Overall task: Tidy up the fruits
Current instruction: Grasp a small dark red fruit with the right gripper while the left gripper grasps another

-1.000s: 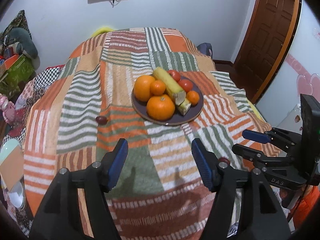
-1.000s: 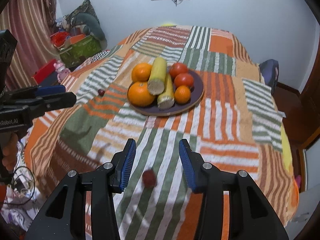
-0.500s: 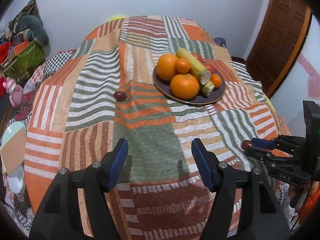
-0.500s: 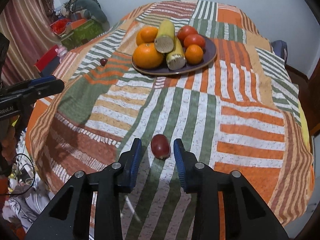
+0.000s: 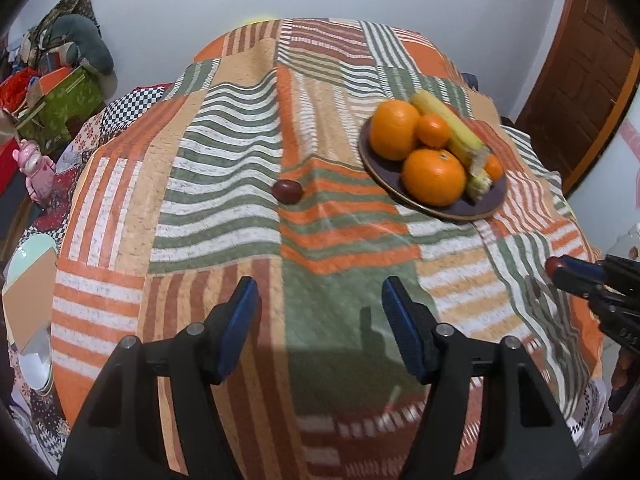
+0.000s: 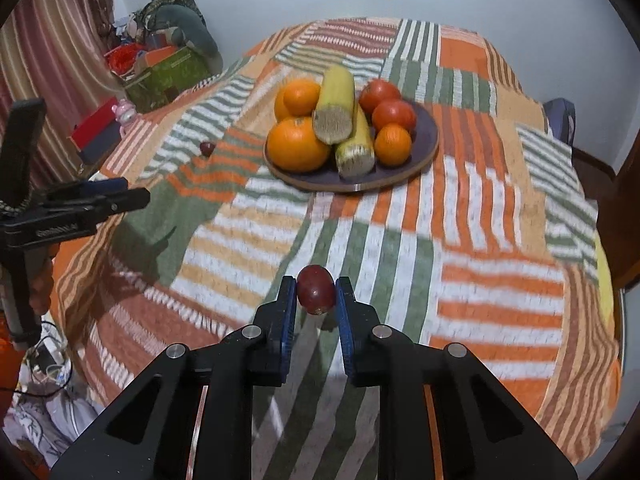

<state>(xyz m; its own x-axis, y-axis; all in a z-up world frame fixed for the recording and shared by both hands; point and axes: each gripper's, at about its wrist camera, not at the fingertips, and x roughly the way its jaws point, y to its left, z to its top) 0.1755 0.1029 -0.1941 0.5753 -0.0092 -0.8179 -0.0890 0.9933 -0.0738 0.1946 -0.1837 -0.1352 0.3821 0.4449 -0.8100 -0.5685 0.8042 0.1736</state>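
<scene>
Here, small dark-red fruit (image 6: 315,289) pinched between the blue pads of the right gripper (image 6: 316,300), near edge of the striped patchwork cloth (image 6: 400,248).

Jaws just closed in and now clamped on it, both pads pressing its sides, fruit at the fingertips just over the green-and-white stripes. Farther off, toward the middle of the cloth, a dark round plate (image 6: 428,136) loaded with oranges (image 6: 298,144), two pale yellow stalk pieces (image 6: 336,100) and tomatoes (image 6: 394,114). Left of the plate, apart from it, a second dark-red fruit (image 5: 287,191) lying loose on the cloth. Left gripper (image 5: 320,320) over the near-left part of the cloth, jaws apart though lately narrowing a little, nothing between them, second fruit well ahead of the tips. Beyond the left edge, a green box (image 6: 168,72) and clutter by a striped curtain (image 6: 52,60).
</scene>
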